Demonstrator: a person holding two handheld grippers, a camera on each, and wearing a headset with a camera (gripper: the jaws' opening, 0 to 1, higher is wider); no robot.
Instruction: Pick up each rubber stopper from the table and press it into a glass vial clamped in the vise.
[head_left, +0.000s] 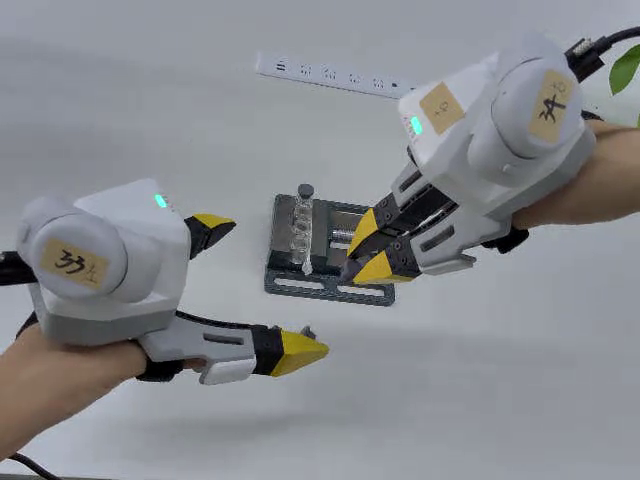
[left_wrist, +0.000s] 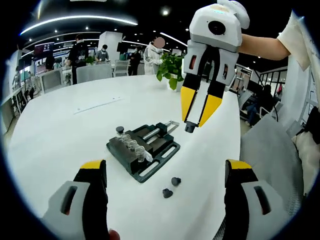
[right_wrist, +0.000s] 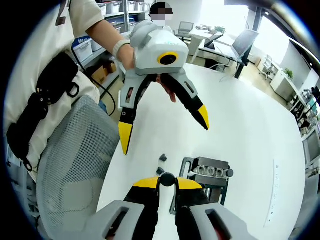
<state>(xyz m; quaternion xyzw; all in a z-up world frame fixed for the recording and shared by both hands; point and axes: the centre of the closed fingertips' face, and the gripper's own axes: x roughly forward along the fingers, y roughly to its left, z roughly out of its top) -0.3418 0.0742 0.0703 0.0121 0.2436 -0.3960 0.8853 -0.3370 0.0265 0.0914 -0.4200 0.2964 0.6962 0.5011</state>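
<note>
The right tool (head_left: 353, 264) grips a stopper (right_wrist: 167, 178) at the vise's (head_left: 320, 288) right side; the left tool (head_left: 277, 288) hangs released, near 2 loose stoppers (left_wrist: 175, 181) on the counter (head_left: 480, 380).

Left tool (head_left: 272, 285) gapes wide; right tool (head_left: 353, 265), angled down, pinches a stopper (right_wrist: 167, 179) between near-closed jaws.

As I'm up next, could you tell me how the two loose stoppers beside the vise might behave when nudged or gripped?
The loose stoppers look small and rounded, so a nudge would probably roll or skid them across the smooth table. Being rubber, they likely give and grip well; the held stopper sits pinched in the right tongs.
</note>
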